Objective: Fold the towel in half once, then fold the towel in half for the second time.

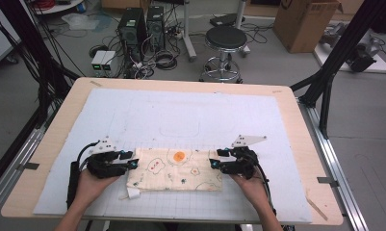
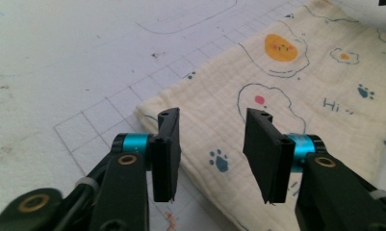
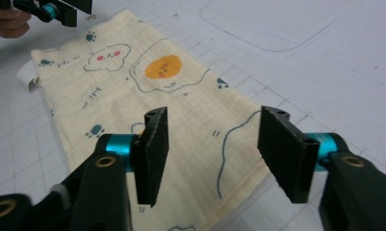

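A folded cream cloth (image 1: pixel 173 168) printed with fried eggs and paw marks lies flat on the white grid mat (image 1: pixel 181 115) near the table's front. My left gripper (image 1: pixel 131 160) hovers at the cloth's left end, jaws apart and nothing between them. In the left gripper view the cloth (image 2: pixel 301 82) lies below and beyond the left gripper (image 2: pixel 212 147). My right gripper (image 1: pixel 214 159) sits at the cloth's right end, also open and empty. In the right gripper view the cloth (image 3: pixel 147 82) stretches away under the right gripper (image 3: pixel 213 147), with the other gripper at its far end.
A white tag (image 1: pixel 132 193) pokes out at the cloth's front left corner. The wooden table (image 1: pixel 306 144) rims the mat. Beyond the table stand a black stool (image 1: pixel 225 42), computer towers (image 1: pixel 133 26) with cables, and a cardboard box (image 1: pixel 303 21). Black frame posts (image 1: pixel 342 53) flank the sides.
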`<move>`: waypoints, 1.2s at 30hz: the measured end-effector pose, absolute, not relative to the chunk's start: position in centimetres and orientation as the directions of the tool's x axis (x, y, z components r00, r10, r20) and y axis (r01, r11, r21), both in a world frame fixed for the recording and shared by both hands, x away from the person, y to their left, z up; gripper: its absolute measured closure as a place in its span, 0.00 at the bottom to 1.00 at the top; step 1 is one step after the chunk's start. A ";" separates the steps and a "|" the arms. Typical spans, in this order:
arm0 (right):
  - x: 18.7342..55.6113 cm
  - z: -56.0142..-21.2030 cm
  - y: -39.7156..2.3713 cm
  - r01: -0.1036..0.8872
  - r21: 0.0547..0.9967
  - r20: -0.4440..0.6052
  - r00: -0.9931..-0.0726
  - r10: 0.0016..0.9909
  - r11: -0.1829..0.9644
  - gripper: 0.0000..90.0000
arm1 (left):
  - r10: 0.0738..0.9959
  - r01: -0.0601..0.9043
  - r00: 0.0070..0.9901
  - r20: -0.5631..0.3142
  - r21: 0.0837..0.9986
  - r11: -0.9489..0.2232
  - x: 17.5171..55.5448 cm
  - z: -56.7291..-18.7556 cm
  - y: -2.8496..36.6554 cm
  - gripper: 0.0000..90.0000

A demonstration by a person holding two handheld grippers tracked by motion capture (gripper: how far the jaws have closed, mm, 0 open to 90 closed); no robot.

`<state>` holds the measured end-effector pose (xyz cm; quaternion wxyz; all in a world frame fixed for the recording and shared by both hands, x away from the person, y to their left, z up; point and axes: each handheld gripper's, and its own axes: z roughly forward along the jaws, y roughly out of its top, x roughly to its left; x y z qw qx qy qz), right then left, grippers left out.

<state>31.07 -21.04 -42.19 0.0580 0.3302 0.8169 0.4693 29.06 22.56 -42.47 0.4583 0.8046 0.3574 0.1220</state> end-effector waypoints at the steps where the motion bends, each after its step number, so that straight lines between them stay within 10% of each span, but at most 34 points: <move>1: 30.9 -42.1 -21.1 0.476 0.811 0.207 -0.777 0.594 0.340 0.46 | 0.681 0.457 0.718 -0.142 0.834 -0.309 28.5 -42.2 22.6 0.61; 14: 28.8 -41.6 -21.9 0.461 0.831 0.187 -0.758 0.625 0.311 0.26 | 0.663 0.444 0.723 -0.196 0.866 -0.229 27.3 -41.4 23.4 0.46; 36: 29.6 -41.6 -21.3 0.455 0.827 0.169 -0.761 0.627 0.329 0.25 | 0.691 0.448 0.704 -0.167 0.859 -0.249 28.0 -41.7 23.5 0.43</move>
